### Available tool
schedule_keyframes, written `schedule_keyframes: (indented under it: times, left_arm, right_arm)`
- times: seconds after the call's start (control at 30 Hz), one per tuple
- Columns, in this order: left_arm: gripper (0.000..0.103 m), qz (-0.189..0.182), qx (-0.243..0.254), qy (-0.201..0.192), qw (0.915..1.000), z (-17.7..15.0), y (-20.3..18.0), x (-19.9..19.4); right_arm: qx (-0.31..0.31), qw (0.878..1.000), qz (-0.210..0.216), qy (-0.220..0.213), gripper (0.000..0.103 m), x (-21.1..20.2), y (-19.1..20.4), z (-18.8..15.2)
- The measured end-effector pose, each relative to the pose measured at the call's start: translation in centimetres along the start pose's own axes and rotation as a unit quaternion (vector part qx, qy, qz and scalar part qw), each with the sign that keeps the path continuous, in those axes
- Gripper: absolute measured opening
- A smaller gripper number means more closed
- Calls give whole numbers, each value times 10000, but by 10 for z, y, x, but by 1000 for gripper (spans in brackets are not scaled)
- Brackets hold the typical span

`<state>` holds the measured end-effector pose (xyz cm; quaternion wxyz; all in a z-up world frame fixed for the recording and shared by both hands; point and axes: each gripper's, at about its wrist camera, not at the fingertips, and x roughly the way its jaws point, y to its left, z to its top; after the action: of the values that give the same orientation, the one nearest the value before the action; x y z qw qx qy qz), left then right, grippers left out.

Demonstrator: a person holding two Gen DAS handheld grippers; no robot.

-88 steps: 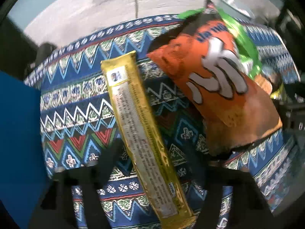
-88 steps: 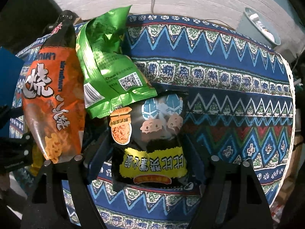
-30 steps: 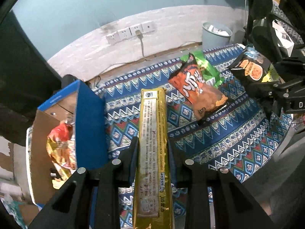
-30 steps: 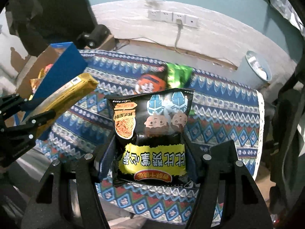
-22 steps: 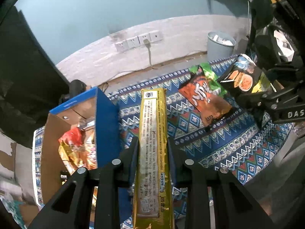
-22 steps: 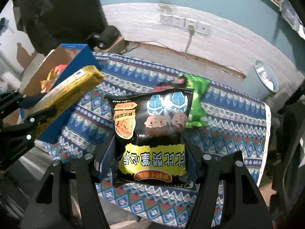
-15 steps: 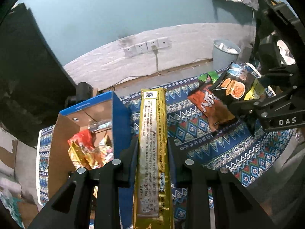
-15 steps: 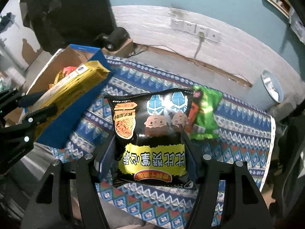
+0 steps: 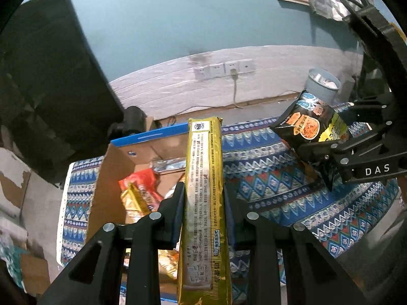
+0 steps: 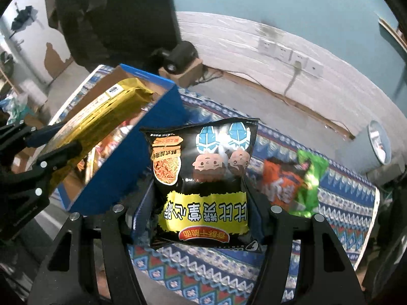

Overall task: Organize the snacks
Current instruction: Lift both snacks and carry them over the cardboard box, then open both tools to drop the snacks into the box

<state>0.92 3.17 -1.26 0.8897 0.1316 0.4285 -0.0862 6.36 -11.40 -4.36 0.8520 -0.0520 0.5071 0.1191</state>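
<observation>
Left claw (image 9: 203,203) clamped on long gold biscuit pack (image 9: 203,183), stiff, light, held low, above blue box (image 9: 150,137). Right claw (image 10: 201,198) pinches black snack bag (image 10: 201,167): soft, crushable, slippery film.

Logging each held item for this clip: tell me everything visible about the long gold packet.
The long gold packet is a slim, glossy foil sleeve with a pale panel of fine print and a small round logo at its far end. The left gripper clamps it by both long sides, lifted, its far end over the open cardboard box. Nothing else touches it.
</observation>
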Motion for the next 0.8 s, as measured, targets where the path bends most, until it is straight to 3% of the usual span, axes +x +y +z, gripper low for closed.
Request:
schedule_keyframes:
  times: [0.57, 0.6, 0.63, 0.8]
  left_arm:
    - [28, 276, -706, 183, 9970, -21, 76, 18]
    - [15, 284, -753, 207, 9965, -23, 81, 20]
    - [11, 328, -786, 242, 9961, -24, 84, 21]
    - [11, 401, -934, 215, 9946, -27, 100, 21]
  right_arm:
    - [-520, 9982, 267, 95, 65, 35, 67, 47]
    - [-545, 9981, 278, 108, 65, 37, 71, 49]
    - [-583, 9978, 287, 127, 65, 41, 76, 52]
    - [-678, 9969, 340, 193, 65, 51, 92, 62]
